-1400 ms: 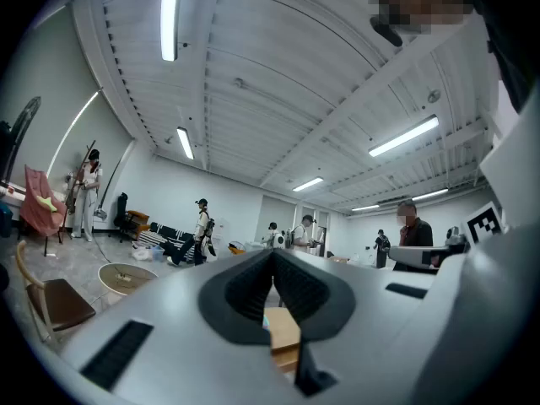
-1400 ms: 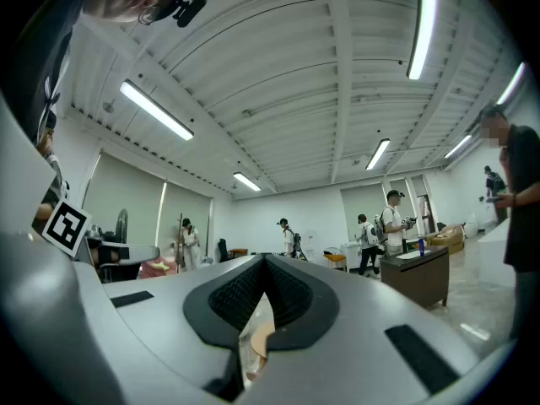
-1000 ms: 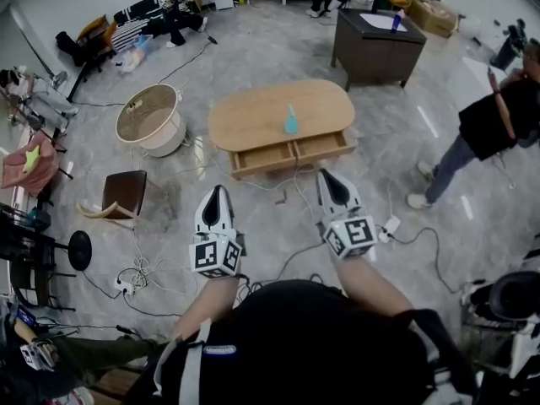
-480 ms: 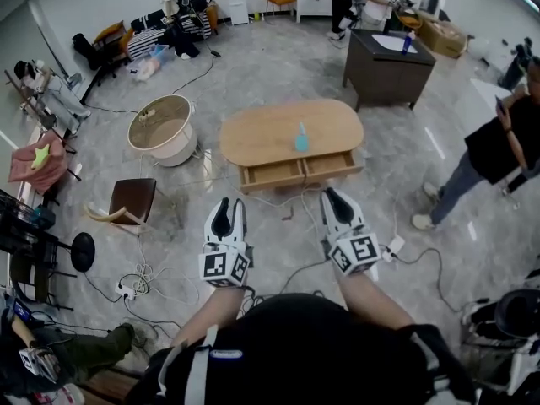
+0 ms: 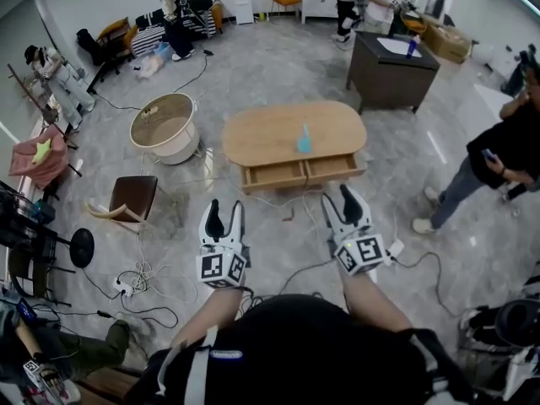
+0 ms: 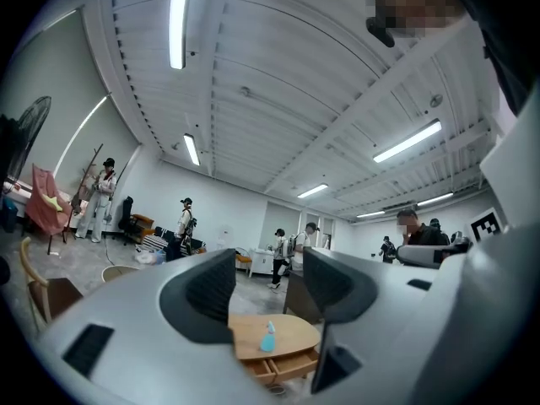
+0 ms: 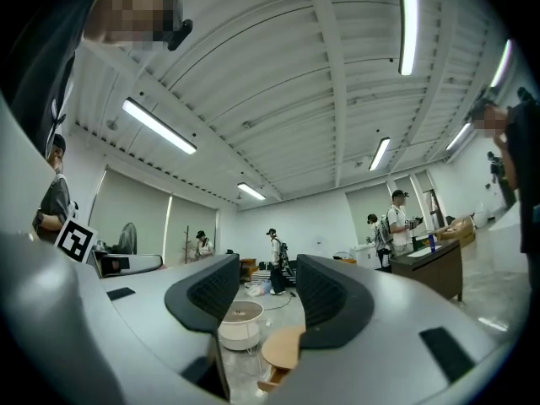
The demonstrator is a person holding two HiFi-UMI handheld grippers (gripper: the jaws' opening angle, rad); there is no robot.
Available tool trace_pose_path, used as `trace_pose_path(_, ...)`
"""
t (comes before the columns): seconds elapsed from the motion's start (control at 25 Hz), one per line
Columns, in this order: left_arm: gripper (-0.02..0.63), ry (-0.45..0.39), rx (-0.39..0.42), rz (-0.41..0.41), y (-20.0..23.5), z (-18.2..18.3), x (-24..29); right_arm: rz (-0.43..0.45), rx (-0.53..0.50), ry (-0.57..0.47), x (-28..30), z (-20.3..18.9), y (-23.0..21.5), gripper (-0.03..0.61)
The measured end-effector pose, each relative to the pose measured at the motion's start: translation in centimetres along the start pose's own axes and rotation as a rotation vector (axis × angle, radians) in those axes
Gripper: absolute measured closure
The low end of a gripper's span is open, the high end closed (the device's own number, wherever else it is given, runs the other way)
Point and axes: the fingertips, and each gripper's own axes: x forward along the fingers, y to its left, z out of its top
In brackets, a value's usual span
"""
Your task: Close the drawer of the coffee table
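Observation:
An oval wooden coffee table [image 5: 270, 129] stands on the grey floor ahead of me, with a blue spray bottle [image 5: 304, 138] on top. Its two front drawers [image 5: 304, 172] are pulled out side by side. My left gripper [image 5: 224, 216] and right gripper [image 5: 342, 199] hover well short of the table and touch nothing. The jaws of both are opening, with nothing between them. In the left gripper view the table [image 6: 287, 332], the bottle [image 6: 268, 337] and the drawers [image 6: 278, 368] show between the fingers [image 6: 211, 289]. The right gripper view catches only the table's end [image 7: 283, 348].
A round beige tub [image 5: 164, 125] and a brown stool [image 5: 131, 197] stand left of the table. Cables [image 5: 143, 277] and a power strip [image 5: 392, 247] lie on the floor near me. A dark cabinet [image 5: 395, 70] stands beyond the table, a person [image 5: 498, 163] at the right.
Both grippers' jaws have parted from shut to wide apart. The hands stay about where they were, and the table with its pulled-out drawers has not moved.

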Motion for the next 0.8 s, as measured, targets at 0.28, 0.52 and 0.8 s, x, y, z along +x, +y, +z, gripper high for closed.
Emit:
trace_pose_path(0.28,0.38,0.009,0.005,0.004,0.2,-0.4,0.6,-0.027,-0.023,0.0,0.1,-0.3,-1.0,0.394)
trace_pose_path(0.52,0.38,0.025,0.002,0.011,-0.4,-1.4,1.7,-0.058,-0.022,-0.005,-0.1,-0.1,-3.1,0.394)
trace_pose_path(0.8,0.38,0.04,0.002,0.028,-2.1,-1.6,3.7,-0.073,-0.014,-0.001,-0.4,1.0,-6.5,0.394)
